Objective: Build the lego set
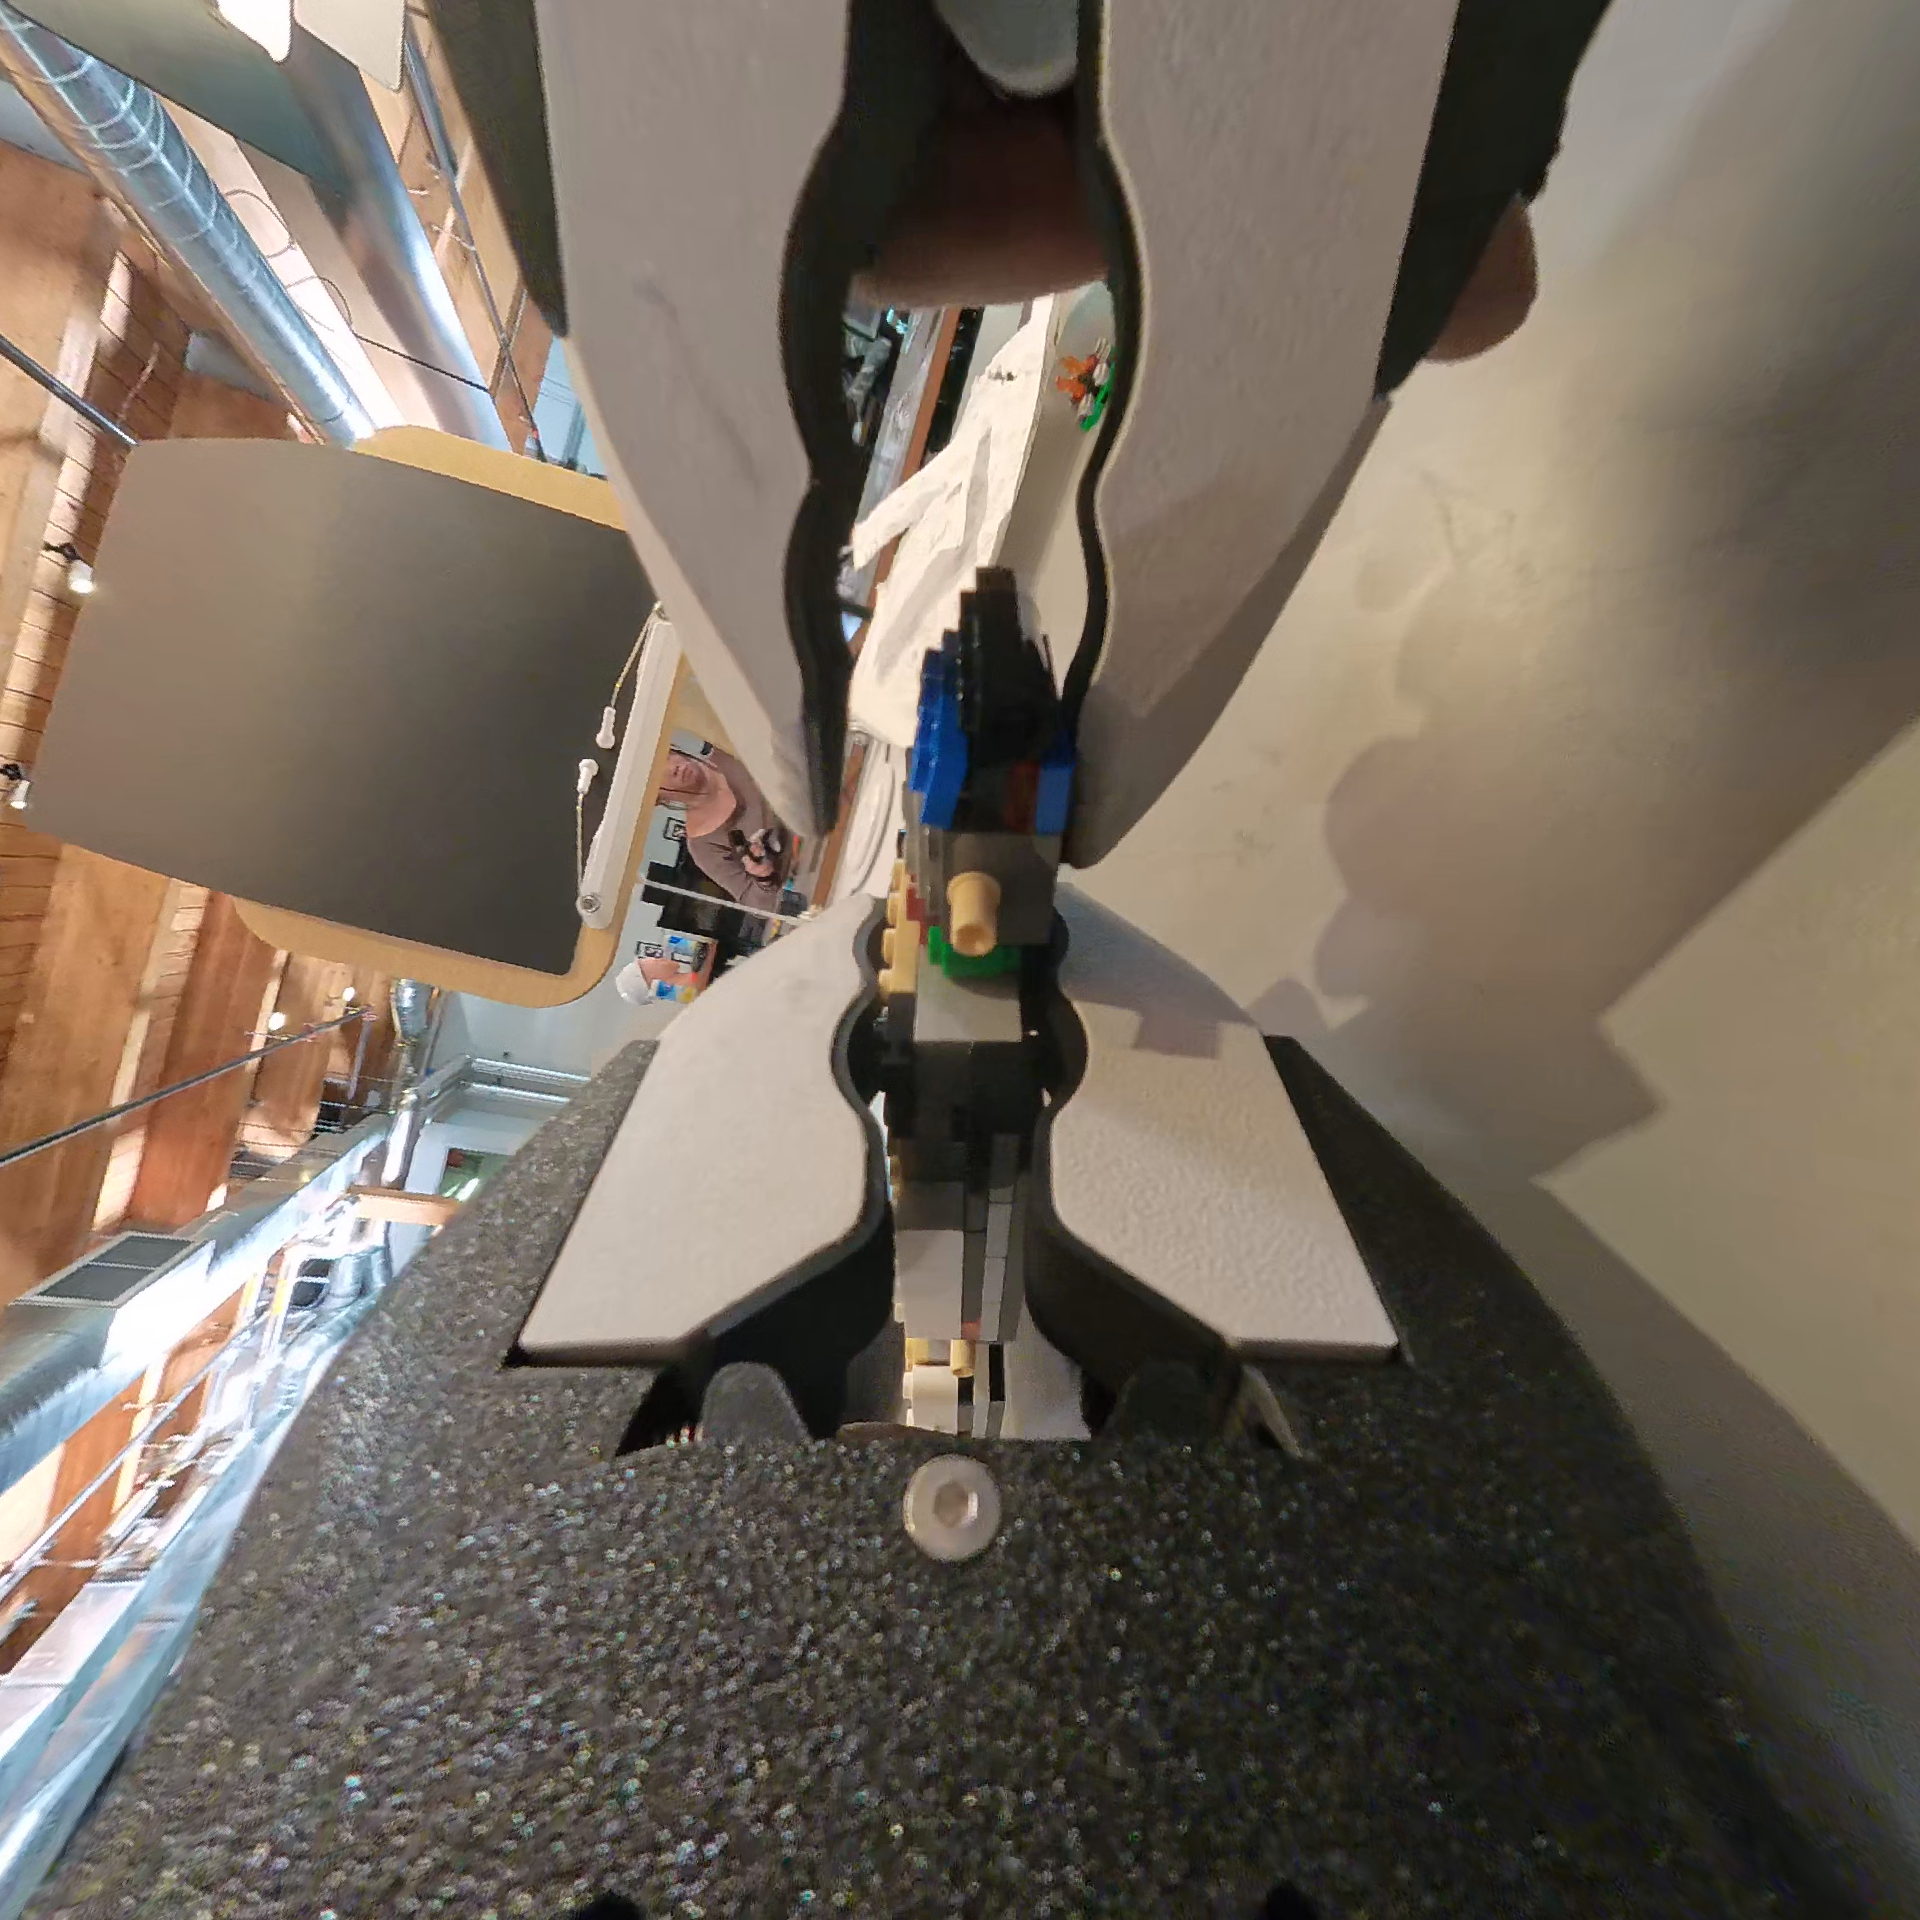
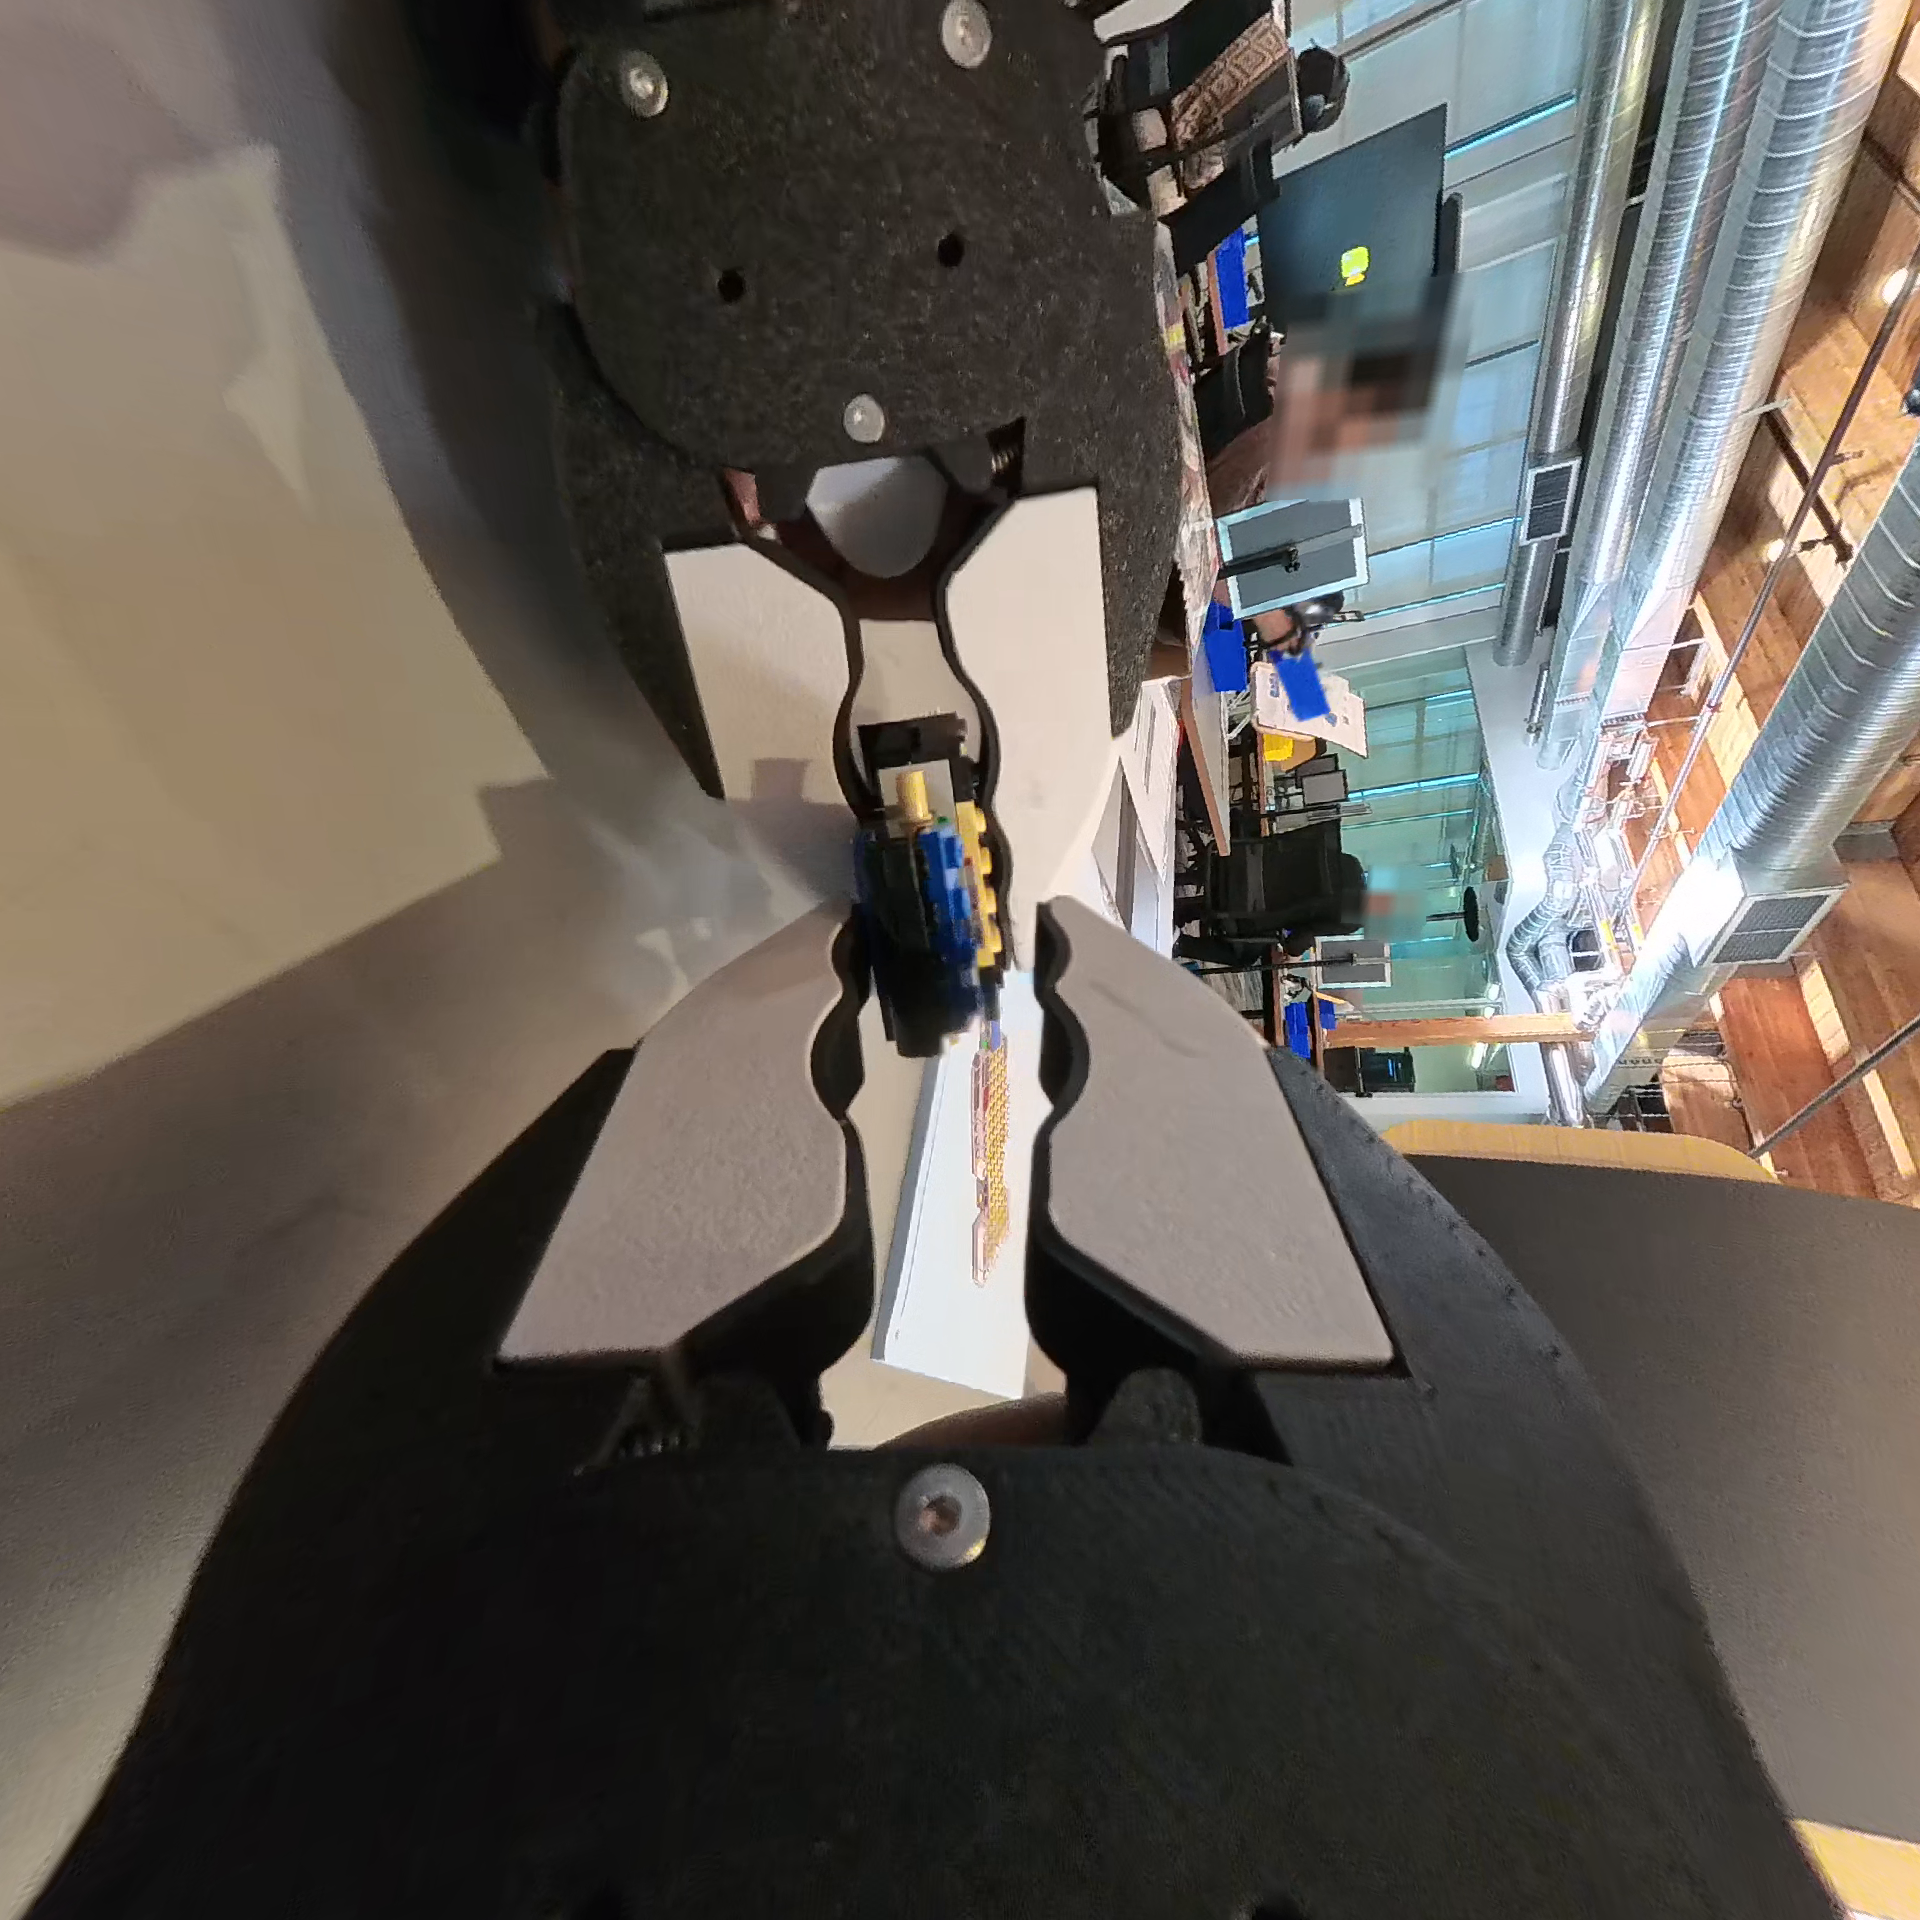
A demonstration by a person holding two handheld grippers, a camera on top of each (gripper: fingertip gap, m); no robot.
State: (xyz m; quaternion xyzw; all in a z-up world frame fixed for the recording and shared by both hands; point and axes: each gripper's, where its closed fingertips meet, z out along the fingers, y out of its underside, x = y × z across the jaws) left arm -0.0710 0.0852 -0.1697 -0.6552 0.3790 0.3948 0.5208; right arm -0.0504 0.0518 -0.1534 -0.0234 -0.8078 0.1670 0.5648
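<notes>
My left gripper [image 1: 971, 925] is shut on a small brick model [image 1: 987, 1049] of grey, black, blue, tan and green bricks. A tan peg [image 1: 971, 914] sticks out of the model's side. My right gripper [image 1: 951, 821] faces it from the far side, around the model's blue and black end. In the right wrist view my right gripper [image 2: 945, 925] is open. Its left finger [image 2: 831, 997] lies against the model [image 2: 925, 904], and its right finger [image 2: 1060, 956] stands clear of it. The left gripper [image 2: 925, 800] shows beyond, closed on the model's far end.
A white table [image 1: 1558, 727] lies under both grippers. A white booklet with a brick picture [image 2: 966, 1195] is on it. Loose orange and green bricks [image 1: 1086, 384] sit farther off, beside white paper [image 1: 935, 561]. A black panel [image 1: 312, 707] and a person [image 1: 727, 821] are behind. The tips of both grippers are at nearly the same place.
</notes>
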